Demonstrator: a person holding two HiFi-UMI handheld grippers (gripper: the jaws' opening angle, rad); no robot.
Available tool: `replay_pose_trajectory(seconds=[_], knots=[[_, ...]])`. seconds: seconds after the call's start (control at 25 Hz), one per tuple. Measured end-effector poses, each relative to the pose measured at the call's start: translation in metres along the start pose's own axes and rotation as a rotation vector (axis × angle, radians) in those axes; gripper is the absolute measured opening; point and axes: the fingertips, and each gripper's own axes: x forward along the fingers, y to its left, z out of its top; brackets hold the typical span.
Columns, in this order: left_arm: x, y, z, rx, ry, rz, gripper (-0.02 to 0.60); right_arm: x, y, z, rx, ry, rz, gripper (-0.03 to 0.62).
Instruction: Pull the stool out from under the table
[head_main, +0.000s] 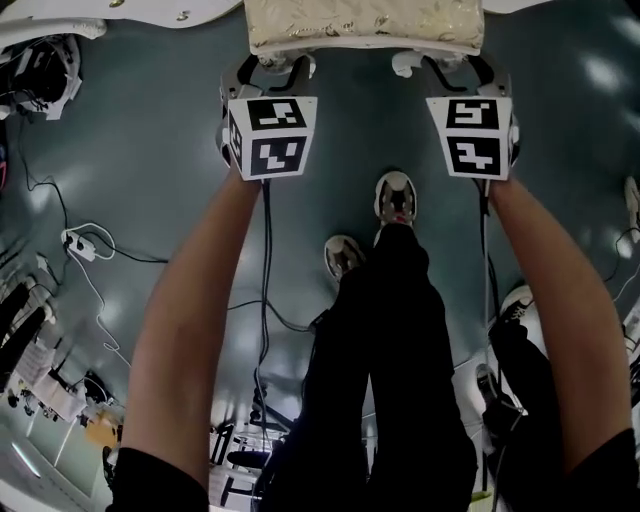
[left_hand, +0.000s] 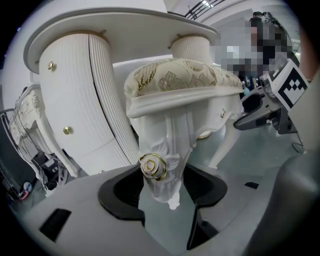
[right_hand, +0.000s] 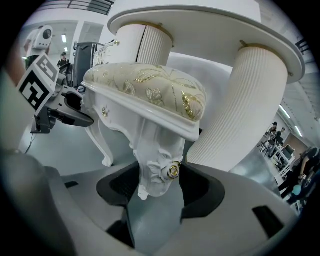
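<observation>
The white carved stool (head_main: 365, 25) with a gold-patterned cushion (left_hand: 175, 77) stands at the top of the head view, under the edge of the white table (head_main: 120, 12). My left gripper (head_main: 272, 68) is shut on the stool's left front leg (left_hand: 162, 165); its rose ornament sits between the black pads (left_hand: 122, 187). My right gripper (head_main: 447, 65) is shut on the right front leg (right_hand: 157, 167), with a pad (right_hand: 202, 187) against each side. In each gripper view the other gripper shows at the far leg: the right gripper (left_hand: 260, 107), the left gripper (right_hand: 65, 110).
Fluted white table columns (left_hand: 80, 100) (right_hand: 240, 110) rise just behind the stool. The person's shoes (head_main: 395, 195) (head_main: 343, 255) stand on the grey floor below the grippers. Cables and a plug strip (head_main: 85, 243) lie at left, and another shoe (head_main: 520, 310) at right.
</observation>
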Motion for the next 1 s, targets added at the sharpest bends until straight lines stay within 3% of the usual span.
replay_pose_trajectory(seconds=[0.56, 0.68, 0.8, 1.0], knots=[[-0.002, -0.011, -0.017, -0.012, -0.025, 0.047, 0.258, -0.001, 0.009, -0.018, 0.003, -0.027, 0.012, 0.25], [-0.012, -0.019, -0.037, -0.015, -0.021, 0.055, 0.258, -0.004, 0.022, -0.032, -0.008, -0.054, 0.017, 0.25], [-0.021, -0.025, -0.043, -0.007, -0.072, 0.073, 0.258, -0.013, 0.028, -0.039, -0.012, -0.076, -0.009, 0.25], [-0.046, -0.027, -0.054, -0.026, -0.053, 0.079, 0.258, -0.033, 0.042, -0.042, -0.01, -0.059, 0.009, 0.25]])
